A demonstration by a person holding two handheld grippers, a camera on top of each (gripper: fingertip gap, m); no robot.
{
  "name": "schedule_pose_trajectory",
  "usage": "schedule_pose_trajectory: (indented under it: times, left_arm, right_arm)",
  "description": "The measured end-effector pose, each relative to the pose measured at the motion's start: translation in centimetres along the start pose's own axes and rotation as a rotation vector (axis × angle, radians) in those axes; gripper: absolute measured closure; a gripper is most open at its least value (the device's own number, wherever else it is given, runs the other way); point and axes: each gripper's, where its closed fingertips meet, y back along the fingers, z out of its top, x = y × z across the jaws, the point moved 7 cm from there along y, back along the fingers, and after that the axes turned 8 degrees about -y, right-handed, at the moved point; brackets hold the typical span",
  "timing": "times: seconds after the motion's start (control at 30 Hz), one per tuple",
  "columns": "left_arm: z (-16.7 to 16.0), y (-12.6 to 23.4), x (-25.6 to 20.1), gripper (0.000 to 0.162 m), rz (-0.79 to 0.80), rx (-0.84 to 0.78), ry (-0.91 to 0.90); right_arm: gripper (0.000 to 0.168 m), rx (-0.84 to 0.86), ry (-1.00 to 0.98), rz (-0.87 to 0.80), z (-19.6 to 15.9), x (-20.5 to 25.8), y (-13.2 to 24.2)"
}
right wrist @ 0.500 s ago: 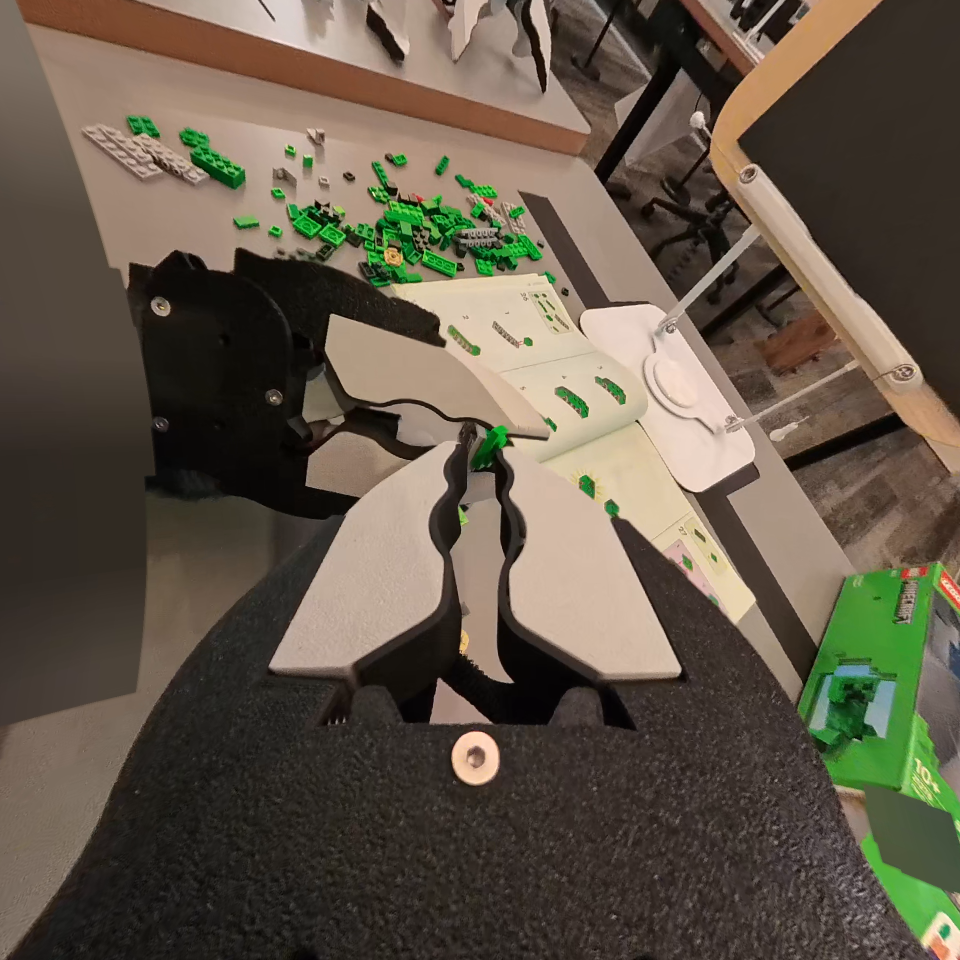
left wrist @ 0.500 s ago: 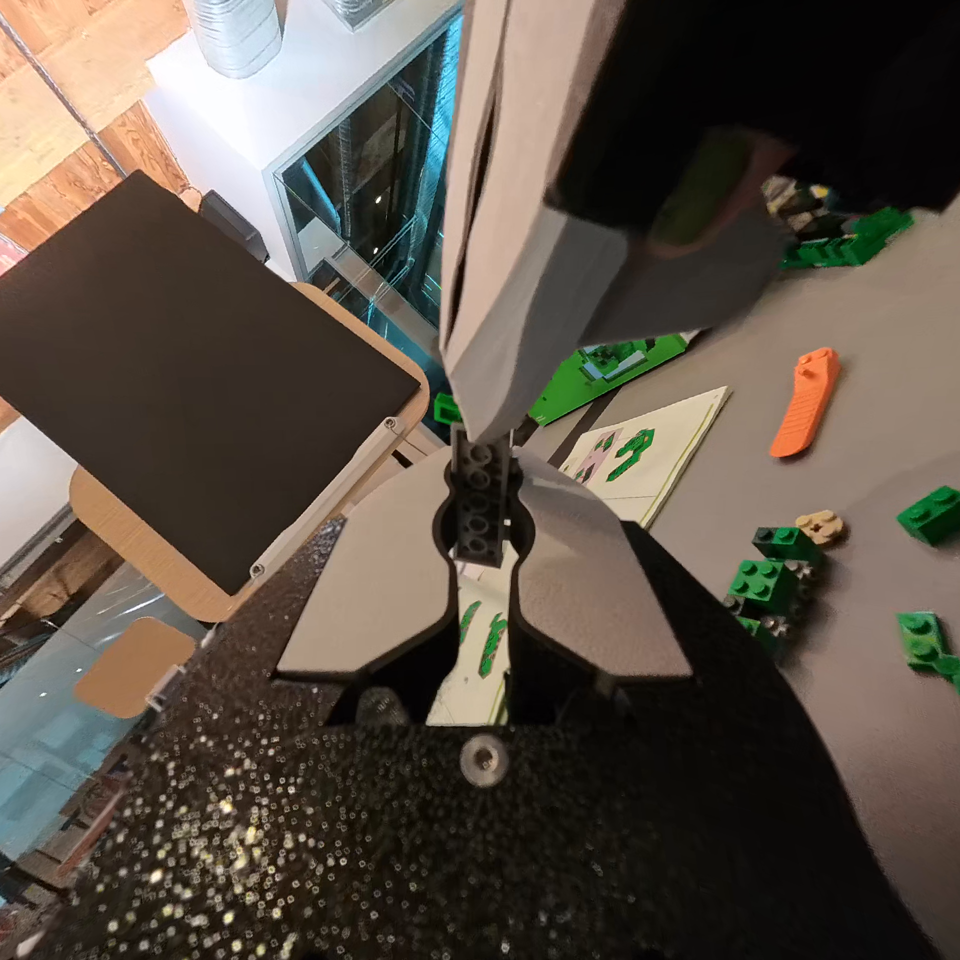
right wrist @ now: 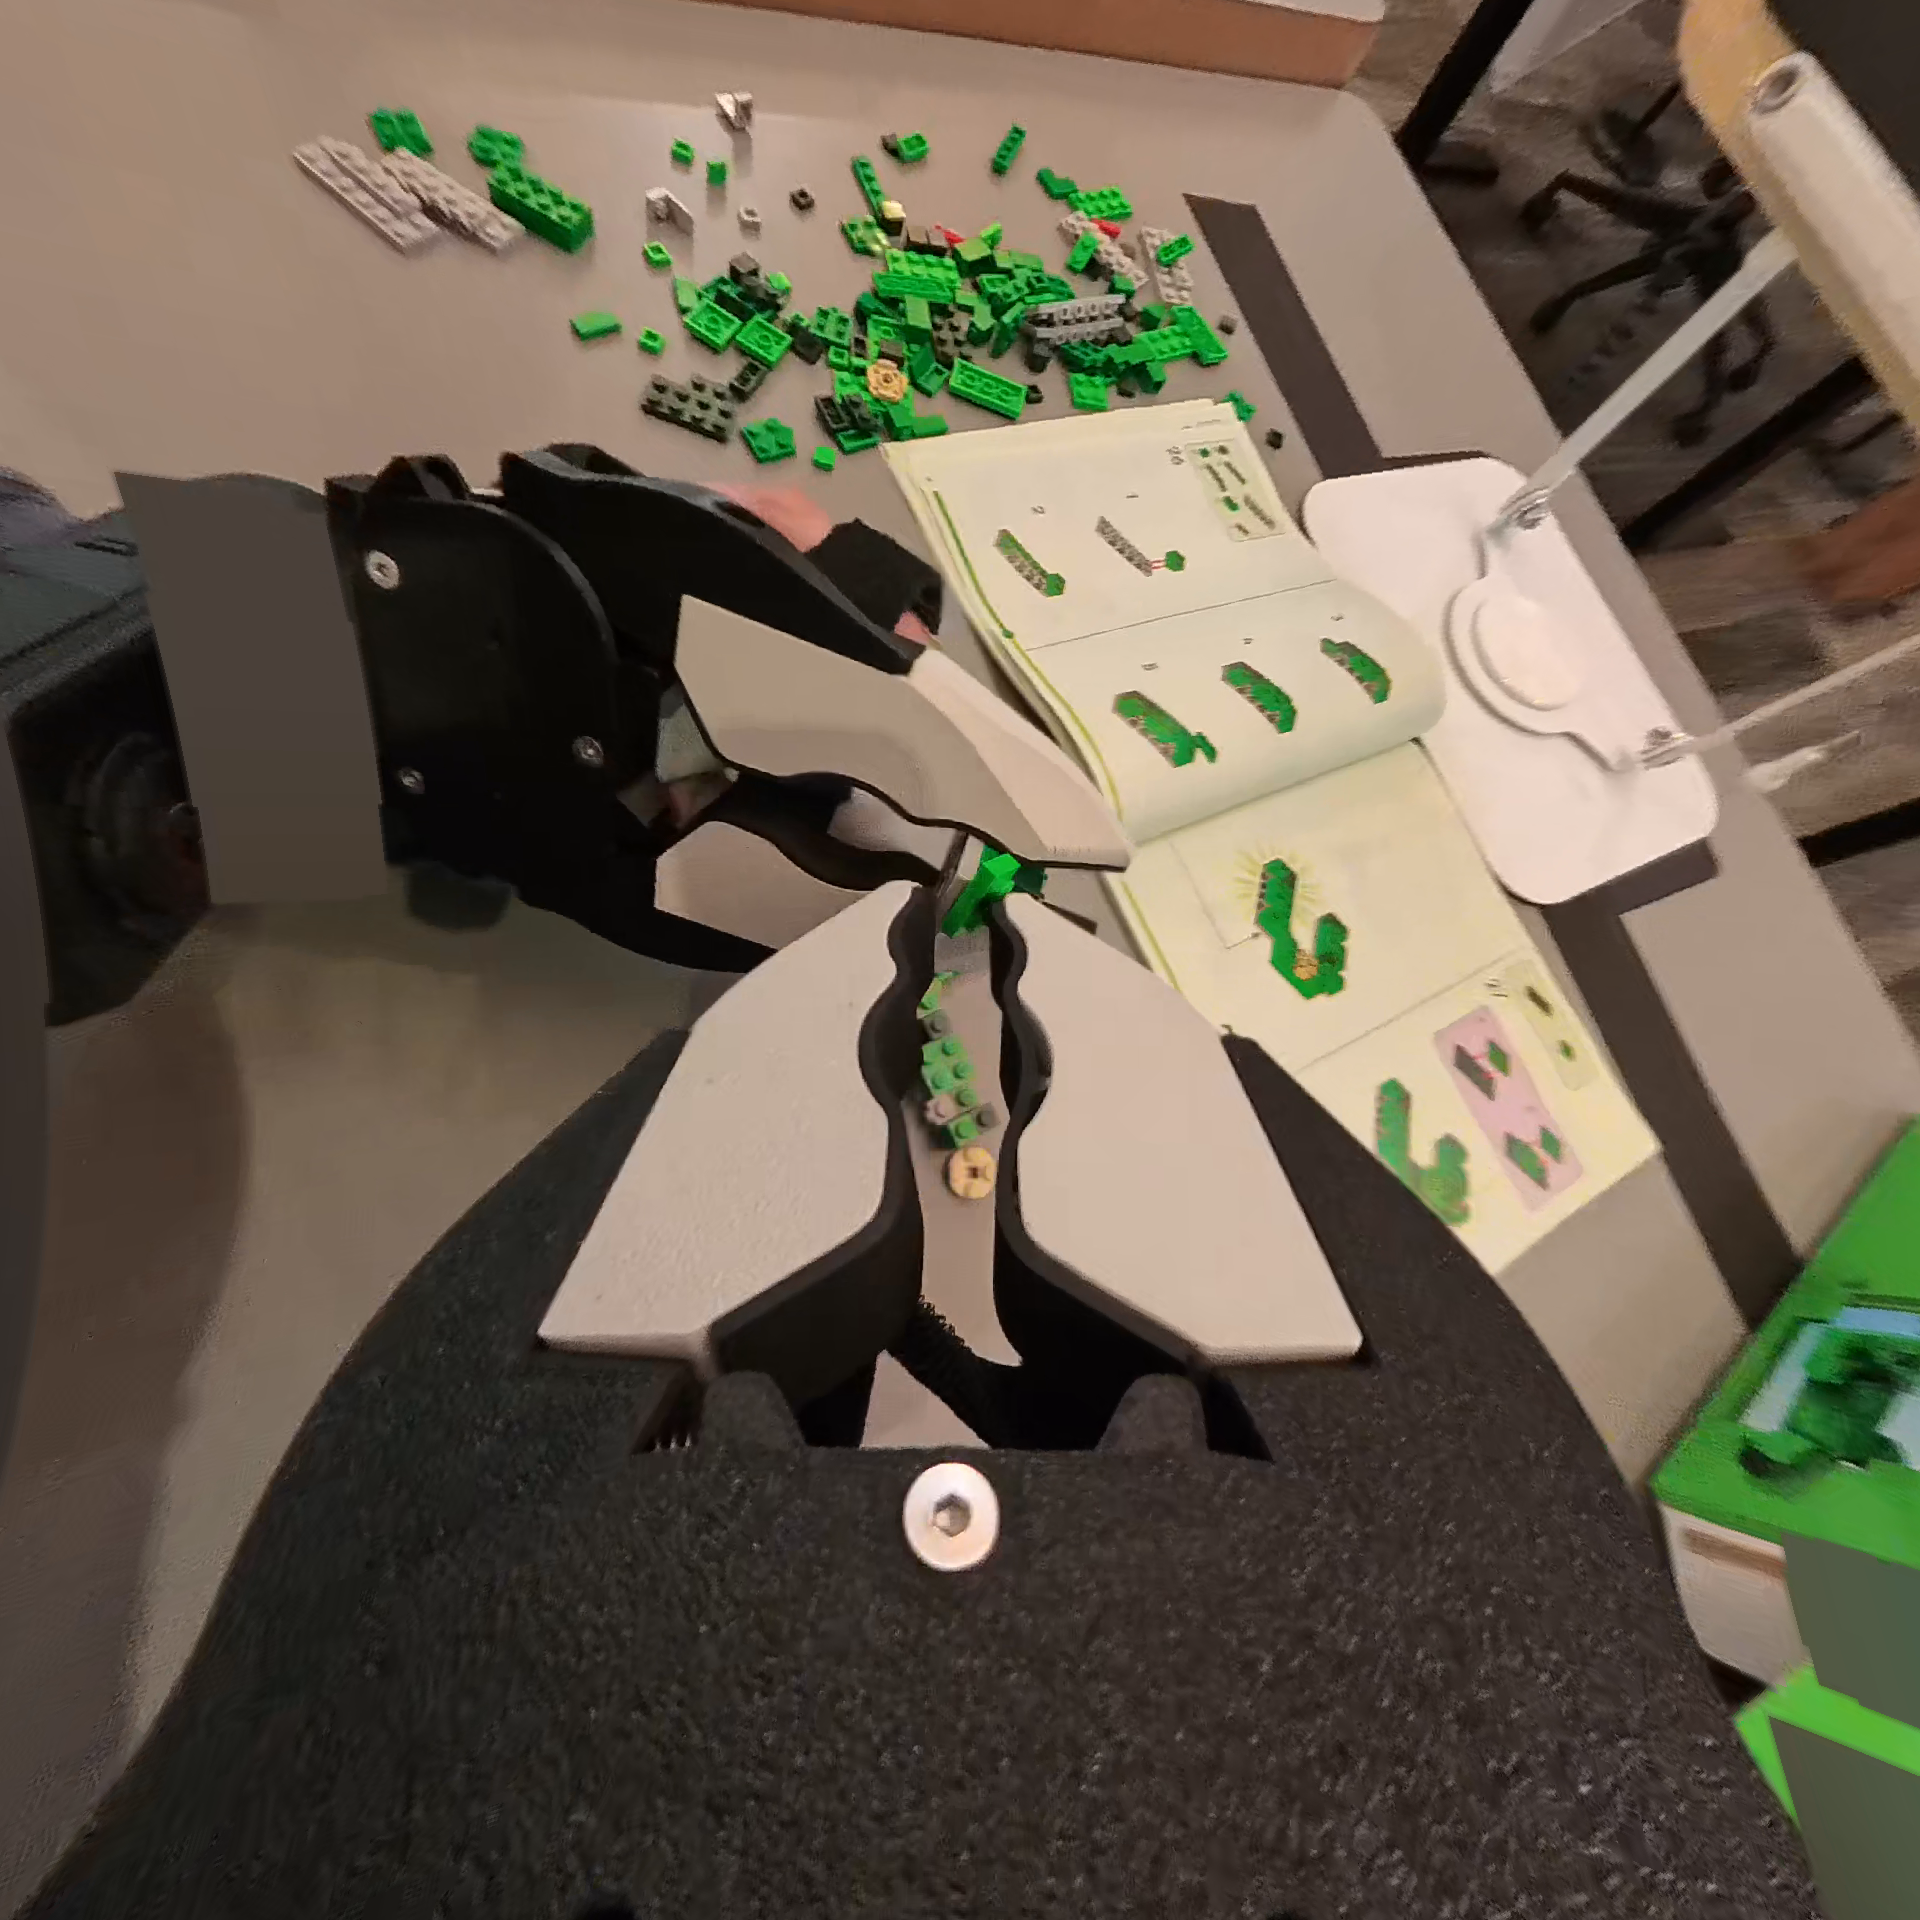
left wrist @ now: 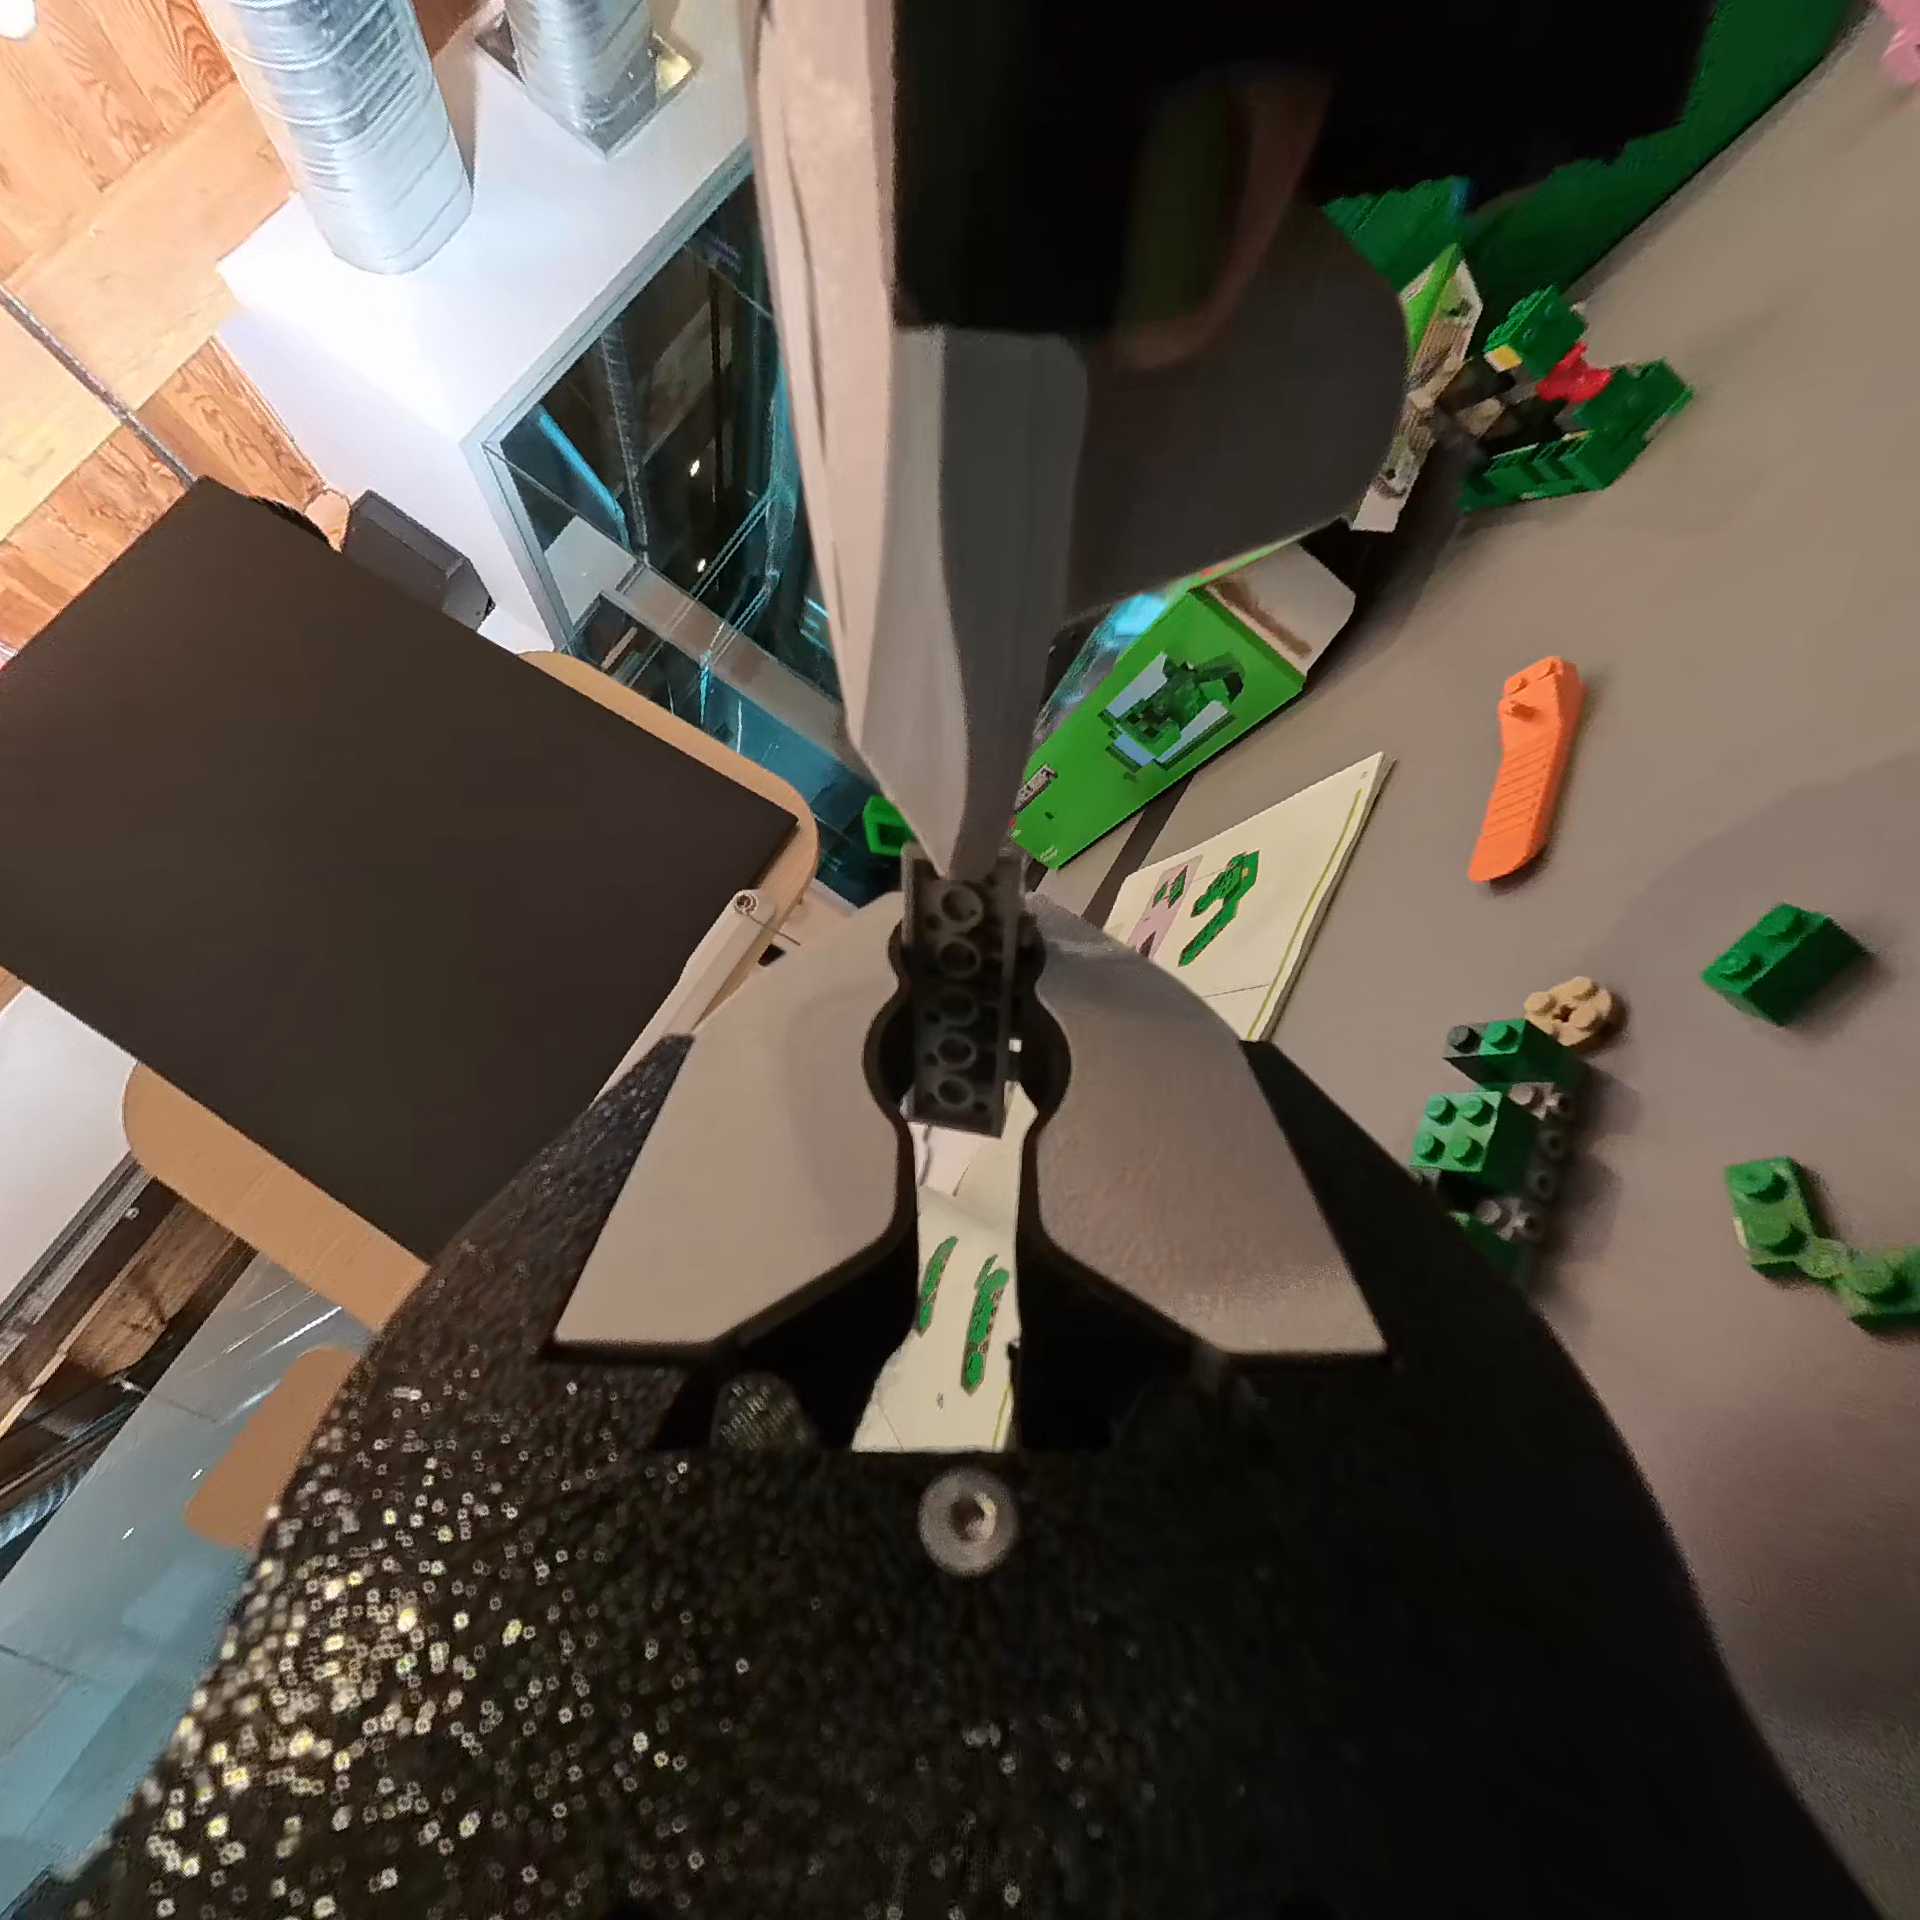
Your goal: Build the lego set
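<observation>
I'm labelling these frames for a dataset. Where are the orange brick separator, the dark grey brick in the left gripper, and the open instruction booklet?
orange brick separator (left wrist: pixel 1525 770): left wrist view, mid-body.
dark grey brick (left wrist: pixel 958 1003): left wrist view, studded face.
open instruction booklet (right wrist: pixel 1226 665): right wrist view, upper page.

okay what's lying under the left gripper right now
The open instruction booklet on the grey table. Under the left gripper, printed green build pictures show through the finger gap. The fingers and gripper body hide the rest of that page.
</observation>
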Motion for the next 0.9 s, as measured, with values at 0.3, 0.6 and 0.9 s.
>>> schedule_pose_trajectory:
  times: [0.3, 0.6, 0.9]
  left_arm:
    - [0.2, 0.0, -0.2, 0.148, -0.028, -0.028, 0.014]
    - [0.3, 0.1, -0.2, 0.148, -0.038, -0.068, 0.038]
    - [0.6, 0.3, -0.1, 0.148, -0.065, -0.145, 0.1]
  right_arm:
    - [0.159, 0.024, -0.012, 0.04, -0.2, -0.2, 0.3]
    - [0.159, -0.028, -0.102, 0.127, -0.5, -0.5, 0.4]
    - [0.162, -0.12, -0.325, 0.323, -1.1, -1.4, 0.6]
